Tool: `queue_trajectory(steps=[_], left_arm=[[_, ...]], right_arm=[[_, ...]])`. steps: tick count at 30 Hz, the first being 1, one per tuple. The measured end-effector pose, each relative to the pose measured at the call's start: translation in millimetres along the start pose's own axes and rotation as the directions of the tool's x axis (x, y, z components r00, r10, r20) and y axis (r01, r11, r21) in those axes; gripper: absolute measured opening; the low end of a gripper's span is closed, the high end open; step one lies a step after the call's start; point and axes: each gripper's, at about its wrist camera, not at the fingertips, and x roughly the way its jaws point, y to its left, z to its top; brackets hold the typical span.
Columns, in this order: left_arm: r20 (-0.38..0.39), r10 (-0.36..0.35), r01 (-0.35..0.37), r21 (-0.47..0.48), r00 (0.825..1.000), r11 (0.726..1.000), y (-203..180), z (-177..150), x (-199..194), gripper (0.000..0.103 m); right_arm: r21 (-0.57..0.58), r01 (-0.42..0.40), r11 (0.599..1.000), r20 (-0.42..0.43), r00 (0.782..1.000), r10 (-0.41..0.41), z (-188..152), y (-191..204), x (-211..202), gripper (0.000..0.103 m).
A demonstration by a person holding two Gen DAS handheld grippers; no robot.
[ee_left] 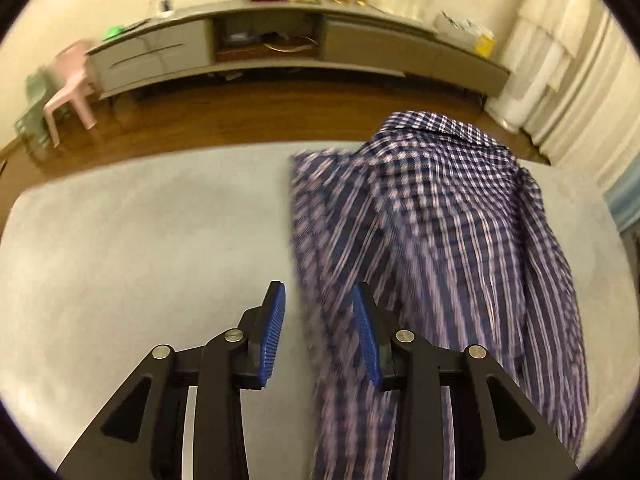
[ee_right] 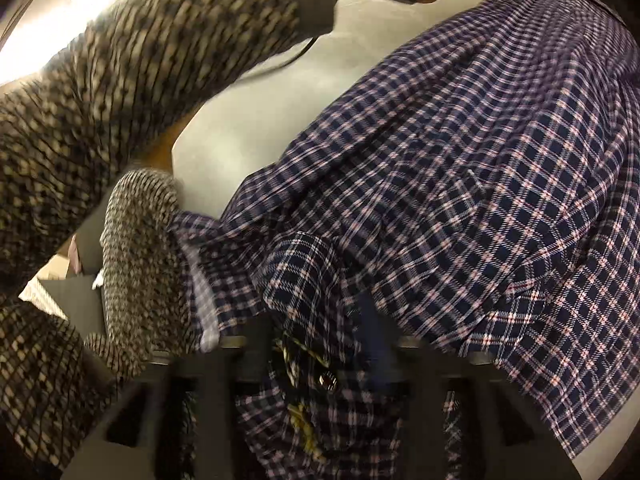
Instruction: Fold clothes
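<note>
Between the parted blue pads (ee_left: pixel 276 332) of the left hand-held gripper (ee_left: pixel 320 334) runs the blurred edge of the plaid shirt (ee_left: pixel 440 232), ungripped. The shirt spreads ahead and right across the grey surface (ee_left: pixel 140 240). The right hand-held gripper (ee_right: pixel 320 344) is blurred, cloth bunched between its fingers; grip unclear. Beyond, a low cabinet (ee_left: pixel 280 40).

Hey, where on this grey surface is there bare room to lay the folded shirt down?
The grey surface is bare on its whole left part, bordered by the wooden floor beyond and the plaid shirt to the right. The right part is crowded: the shirt covers it nearly to the edge. The left tool stands at the shirt's left edge.
</note>
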Motion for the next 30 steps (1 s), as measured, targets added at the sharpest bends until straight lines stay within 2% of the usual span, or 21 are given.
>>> queue_trajectory(steps=[2,3,6,8,10,12,14,15,18,20,23,25,26,28,29,30], left_arm=[[0.008,-0.055,0.055,-0.007,0.998,0.998,18,-41,-34,0.037],[0.002,-0.085,0.085,0.005,0.996,0.996,22,-71,-55,0.038],[-0.043,-0.163,0.165,0.062,0.986,0.984,11,-161,-114,0.04],[-0.101,-0.206,0.216,0.102,0.973,0.971,-10,-232,-151,0.041],[-0.152,-0.245,0.264,0.117,0.957,0.958,-31,-286,-172,0.042],[-0.206,-0.224,0.258,0.154,0.953,0.954,-53,-326,-180,0.041],[-0.227,-0.219,0.269,0.222,0.949,0.937,-80,-365,-193,0.043],[-0.233,-0.211,0.269,0.251,0.949,0.93,-89,-374,-197,0.046],[-0.239,-0.181,0.255,0.325,0.954,0.911,-108,-390,-213,0.046],[-0.243,-0.234,0.305,0.32,0.941,0.897,-107,-392,-224,0.046],[-0.214,-0.318,0.37,0.277,0.924,0.887,-91,-383,-241,0.048],[-0.157,-0.352,0.376,0.169,0.923,0.911,-62,-369,-243,0.048],[-0.129,-0.339,0.351,0.09,0.932,0.932,-44,-361,-239,0.048],[-0.144,-0.301,0.3,-0.031,0.943,0.954,-19,-354,-222,0.048],[-0.163,-0.286,0.28,-0.061,0.944,0.958,-12,-353,-213,0.049],[-0.182,-0.274,0.27,-0.047,0.944,0.962,-13,-355,-207,0.049]], right_arm=[[-0.04,0.004,0.999,0.017,1.0,-0.003,2,4,-12,0.057],[-0.047,0.002,0.999,0.03,1.0,0.0,1,6,-22,0.057],[-0.021,0.039,0.999,0.099,0.994,-0.036,4,-3,-47,0.057],[0.007,0.049,0.999,0.122,0.991,-0.049,5,-8,-56,0.057],[0.023,0.052,0.998,0.132,0.99,-0.055,0,-4,-57,0.057],[0.015,0.055,0.998,0.125,0.991,-0.056,0,6,-52,0.057],[-0.011,0.061,0.998,0.111,0.992,-0.059,-2,21,-44,0.057],[-0.028,0.065,0.997,0.104,0.993,-0.062,-5,29,-39,0.057],[-0.024,0.1,0.995,0.106,0.99,-0.097,-25,37,-33,0.057],[0.004,0.142,0.99,0.121,0.983,-0.142,-44,37,-35,0.057],[0.179,0.186,0.966,0.208,0.952,-0.222,-85,17,-64,0.061],[0.299,0.188,0.936,0.259,0.928,-0.269,-118,8,-78,0.068],[0.358,0.185,0.915,0.28,0.913,-0.295,-134,3,-85,0.07],[0.474,0.187,0.861,0.278,0.896,-0.347,-167,-2,-88,0.071],[0.516,0.19,0.835,0.267,0.891,-0.368,-178,-2,-88,0.071],[0.54,0.189,0.82,0.256,0.891,-0.375,-187,-1,-86,0.071]])
